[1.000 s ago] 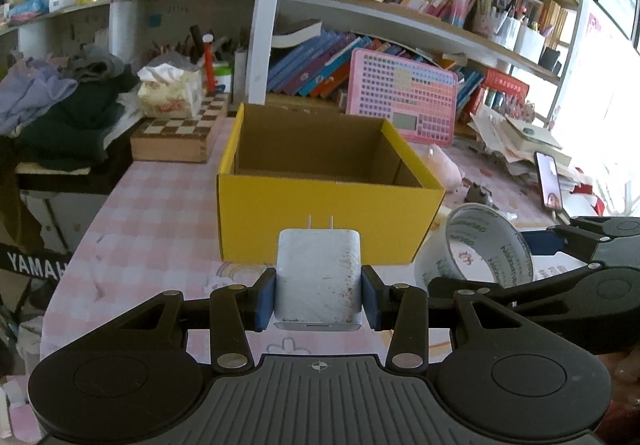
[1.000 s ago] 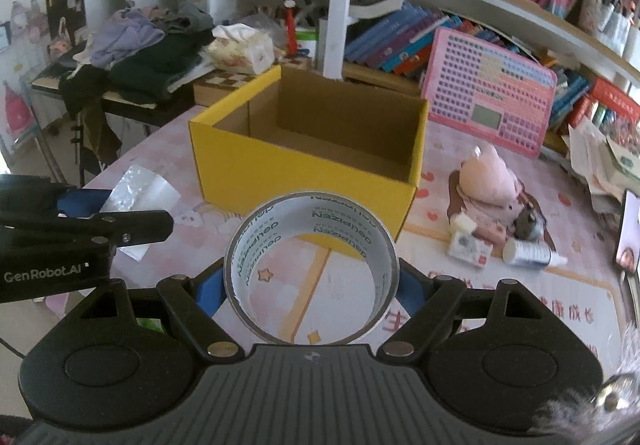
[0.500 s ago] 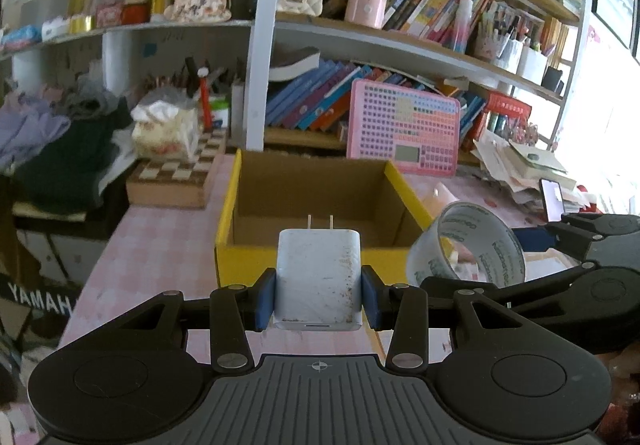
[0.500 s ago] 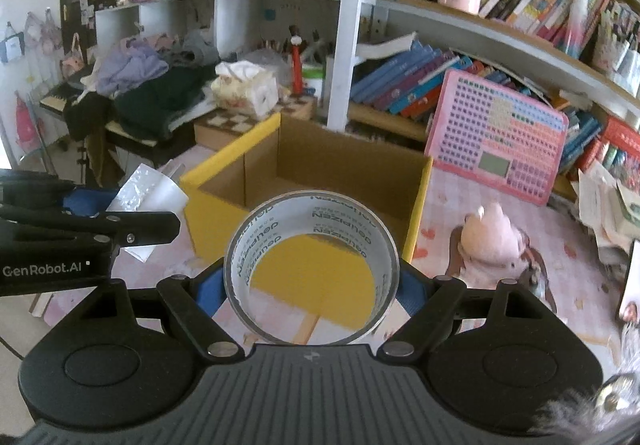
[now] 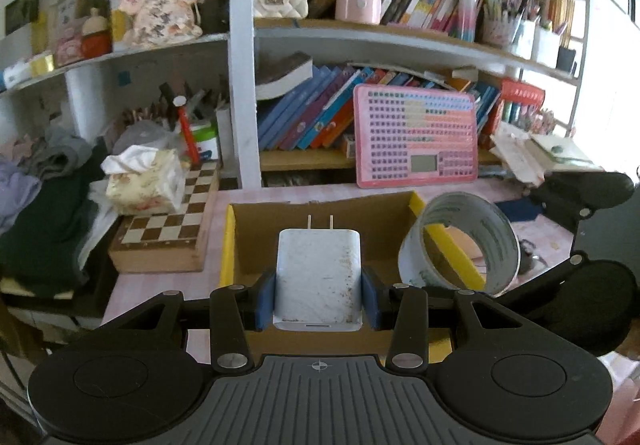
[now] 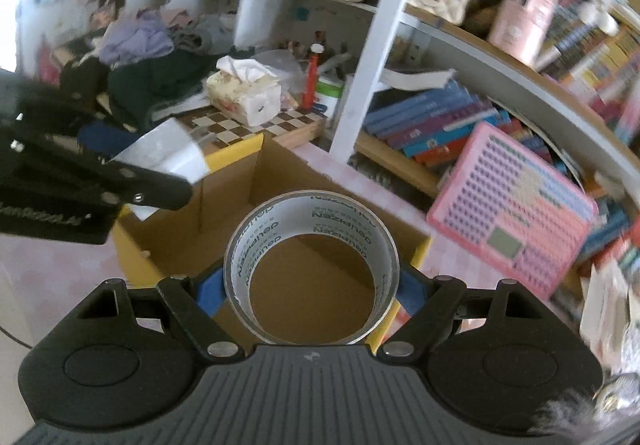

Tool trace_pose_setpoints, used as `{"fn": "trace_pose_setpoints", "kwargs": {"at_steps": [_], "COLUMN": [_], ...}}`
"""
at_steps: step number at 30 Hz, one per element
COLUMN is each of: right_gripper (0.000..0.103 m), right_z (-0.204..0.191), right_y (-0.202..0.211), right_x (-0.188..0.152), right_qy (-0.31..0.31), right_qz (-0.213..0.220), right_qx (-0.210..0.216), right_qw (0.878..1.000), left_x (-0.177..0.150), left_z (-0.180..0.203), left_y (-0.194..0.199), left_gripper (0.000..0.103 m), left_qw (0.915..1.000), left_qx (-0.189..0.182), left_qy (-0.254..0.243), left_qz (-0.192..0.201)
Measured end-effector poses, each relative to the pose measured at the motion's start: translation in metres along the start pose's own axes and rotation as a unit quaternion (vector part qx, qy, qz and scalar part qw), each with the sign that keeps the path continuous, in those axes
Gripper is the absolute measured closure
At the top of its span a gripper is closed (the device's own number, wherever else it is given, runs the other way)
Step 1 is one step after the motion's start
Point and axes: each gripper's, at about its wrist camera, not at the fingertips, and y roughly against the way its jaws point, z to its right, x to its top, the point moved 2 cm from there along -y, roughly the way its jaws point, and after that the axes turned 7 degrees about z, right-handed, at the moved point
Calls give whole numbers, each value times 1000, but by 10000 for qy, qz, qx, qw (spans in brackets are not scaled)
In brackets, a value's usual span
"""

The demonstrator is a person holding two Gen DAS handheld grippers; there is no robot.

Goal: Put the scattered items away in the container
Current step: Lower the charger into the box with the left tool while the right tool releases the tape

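In the left wrist view the left gripper (image 5: 318, 295) sits at the lower centre of the frame, clenched on a white charger (image 5: 318, 279). The blue pads (image 5: 265, 299) press on the charger's two sides, and its two metal prongs point up and away toward the top of the frame. Directly behind the charger, at mid-frame, lies the yellow box (image 5: 226, 245), open at the top with a bare brown cardboard inside; the charger overlaps the box's opening in this view.

To the right of the charger, at centre right, the tape roll (image 5: 460, 245) hangs over the box's right yellow edge, carried by the right gripper, whose black arms fill the right side of the frame.

In the right wrist view the right gripper (image 6: 310, 283) occupies the lower centre, grasping the tape roll (image 6: 310, 221) across its width, a blue pad on each side of the ring. The roll's hollow faces the camera, and through it only the brown floor of the yellow box (image 6: 128, 249) shows, so the roll is over the box's opening. The left gripper enters from the left edge at mid-height, with the charger (image 6: 168, 155) showing as a pale blur above the box's left wall.

The pink checked tabletop (image 5: 160, 281) carries the box. Beside it, at left, rest a chessboard box (image 5: 168, 229) and a tissue pack (image 5: 140, 185).
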Motion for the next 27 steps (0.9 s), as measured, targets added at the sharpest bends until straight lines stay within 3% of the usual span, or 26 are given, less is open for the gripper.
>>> {"fn": "trace_pose_setpoints", "kwargs": {"at_steps": [9, 15, 22, 27], "right_gripper": [21, 20, 20, 20], "right_z": [13, 10, -1, -7], "right_y": [-68, -117, -158, -174], "right_x": [-1, -15, -24, -21], "right_qy": [684, 1077, 1912, 2362], "right_qz": [-485, -943, -1428, -1633], "right_qx": [573, 851, 1140, 1276], "right_qw": [9948, 9860, 9644, 9493], "left_x": [4, -1, -7, -12], "left_z": [-3, -5, -3, -5], "left_y": [-67, -119, -160, -172], "left_gripper": [61, 61, 61, 61], "left_qw": [9973, 9918, 9799, 9752], "left_qx": [29, 167, 353, 244], "left_qy": [-401, -373, -834, -738], "left_qz": [-613, -1209, -1779, -2071]}}
